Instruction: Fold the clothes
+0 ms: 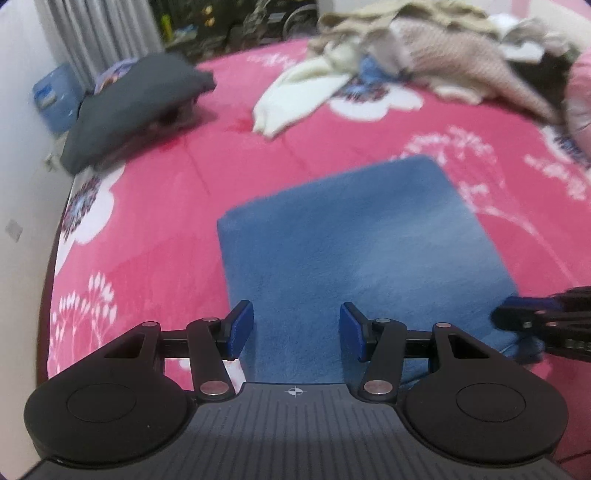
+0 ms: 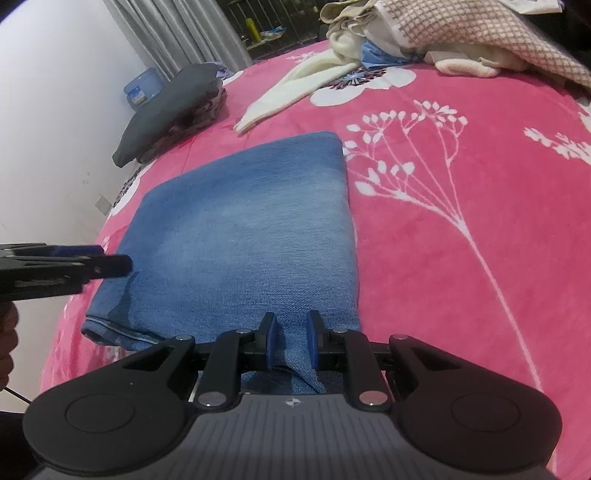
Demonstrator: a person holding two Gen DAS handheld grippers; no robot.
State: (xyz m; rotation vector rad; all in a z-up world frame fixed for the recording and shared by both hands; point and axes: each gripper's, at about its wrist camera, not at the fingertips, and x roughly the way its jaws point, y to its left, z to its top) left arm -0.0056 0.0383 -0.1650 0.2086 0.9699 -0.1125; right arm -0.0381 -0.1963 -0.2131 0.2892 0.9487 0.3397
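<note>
Folded blue jeans point(image 1: 362, 236) point(image 2: 251, 229) lie as a thick rectangle on the pink floral blanket. My right gripper point(image 2: 291, 341) is shut on a pinch of denim at the near edge of the jeans; it also shows at the right edge of the left wrist view point(image 1: 517, 319). My left gripper point(image 1: 296, 330) hovers over the near left part of the jeans, jaws open, with nothing pinched between the blue pads. From the right wrist view the left gripper point(image 2: 118, 264) reaches in over the jeans' left edge, with a hand behind it at the frame's edge.
A folded dark grey garment point(image 1: 133, 107) point(image 2: 173, 107) lies at the far left of the pink blanket point(image 1: 229, 155). A heap of cream, beige and checked clothes point(image 1: 406, 51) point(image 2: 443, 40) sits at the back. A white wall point(image 2: 55, 129) and grey curtain point(image 1: 99, 33) border the bed's left side.
</note>
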